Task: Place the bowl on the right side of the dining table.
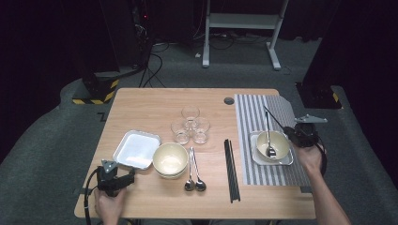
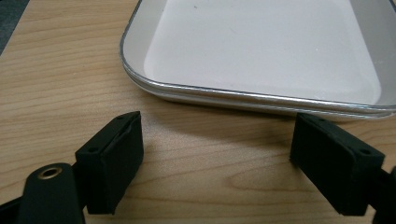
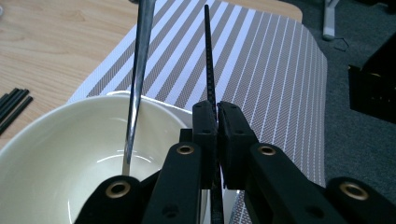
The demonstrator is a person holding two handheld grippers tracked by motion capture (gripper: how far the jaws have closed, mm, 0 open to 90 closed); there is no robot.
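The right gripper [image 3: 217, 109] is clenched on a thin black chopstick [image 3: 208, 56], matte and ridged, pointing to 12 o'clock over the striped woven placemat [image 3: 275, 70]. At its 9 o'clock sits a glossy cream bowl [image 3: 51, 154]. The left gripper [image 2: 215, 154] is released.

Wooden table [image 1: 141, 112] — striped mat [image 1: 253, 112], tray [image 1: 136, 149], perhaps three glasses [image 1: 190, 125].

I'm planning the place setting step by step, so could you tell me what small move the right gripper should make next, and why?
Probably lower the black chopstick onto the striped placemat beside the bowl, then open. The right gripper is shut on that thin stick, which slants up over the mat. The bowl already sits on its tray with a spoon inside, so the stick seems to be the piece left to place there.
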